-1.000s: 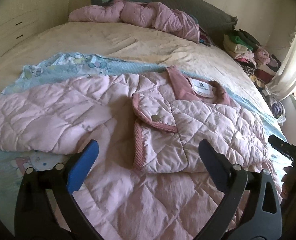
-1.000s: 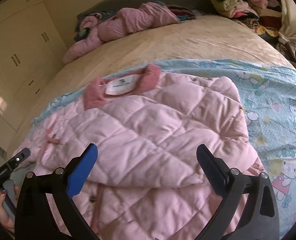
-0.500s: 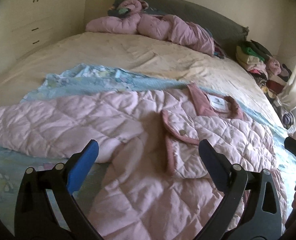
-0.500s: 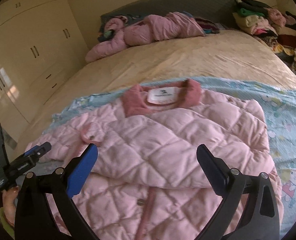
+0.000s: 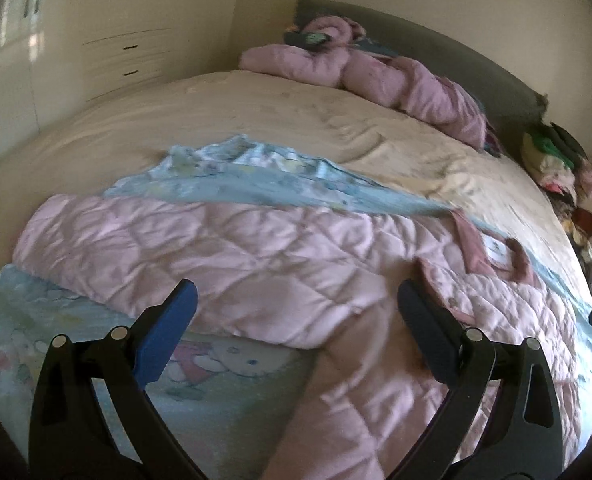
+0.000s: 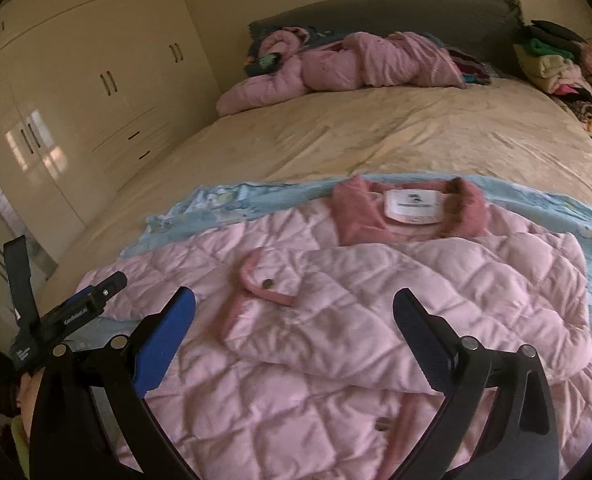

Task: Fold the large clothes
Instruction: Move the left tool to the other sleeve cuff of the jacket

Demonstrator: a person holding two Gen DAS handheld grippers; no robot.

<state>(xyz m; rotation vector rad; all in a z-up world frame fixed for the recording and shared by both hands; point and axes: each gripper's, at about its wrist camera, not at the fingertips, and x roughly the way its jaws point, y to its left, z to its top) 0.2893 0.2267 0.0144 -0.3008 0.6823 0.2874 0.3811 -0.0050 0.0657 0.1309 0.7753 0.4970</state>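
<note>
left tool (image 5: 296,320) open, empty | right tool (image 6: 294,322) open, empty | jacket (image 6: 376,300) unfolded sleeve (image 5: 176,248) runs leftward, nearer left tool

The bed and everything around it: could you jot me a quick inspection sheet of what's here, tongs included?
Surface: bed with a beige cover; a light blue cartoon-print sheet is spread over its near part.
Job's things: pink quilted jacket lies flat on the sheet, one sleeve folded across the front, the other sleeve stretched out sideways.
Clutter: bunched pink garments by the headboard; clothes pile beside the bed.
Grippers: left tongs open, empty; right tongs open, empty, both above the jacket.
Cables: nothing seen.
Surroundings: cream wardrobe, grey headboard.
</note>
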